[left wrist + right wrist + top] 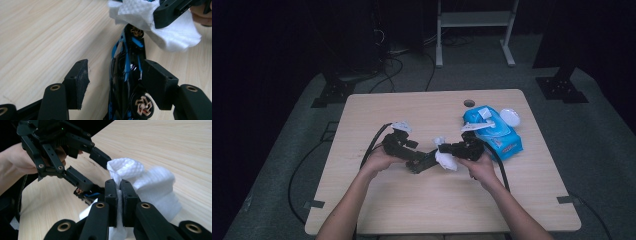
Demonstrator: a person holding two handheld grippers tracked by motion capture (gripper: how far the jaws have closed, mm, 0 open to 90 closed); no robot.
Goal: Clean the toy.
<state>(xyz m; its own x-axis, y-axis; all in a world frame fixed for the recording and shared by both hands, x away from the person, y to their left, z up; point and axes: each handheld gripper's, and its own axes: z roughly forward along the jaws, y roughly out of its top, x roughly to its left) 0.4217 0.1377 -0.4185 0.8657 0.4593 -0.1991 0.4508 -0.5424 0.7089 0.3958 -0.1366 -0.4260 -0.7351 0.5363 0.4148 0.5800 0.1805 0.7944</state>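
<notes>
White wipe (150, 185) pinched in the level right gripper (119, 192); left gripper (113, 75), jaws apart, straddles the toy car (125, 75).

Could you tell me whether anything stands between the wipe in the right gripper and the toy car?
Nothing visible does. The right gripper pinches the white wipe, which hangs right at the end of the black and blue toy car lying between the left gripper's parted jaws.

White wet wipe (152, 187): embossed, crumpled, pinched in closed right tongs (119, 192), bunched above and below pads. Black toy car (126, 75), blue stripes, copper-spoked wheels: lies on its side on counter (50, 37), between parted left tongs (116, 77), nose touching wipe.
</notes>
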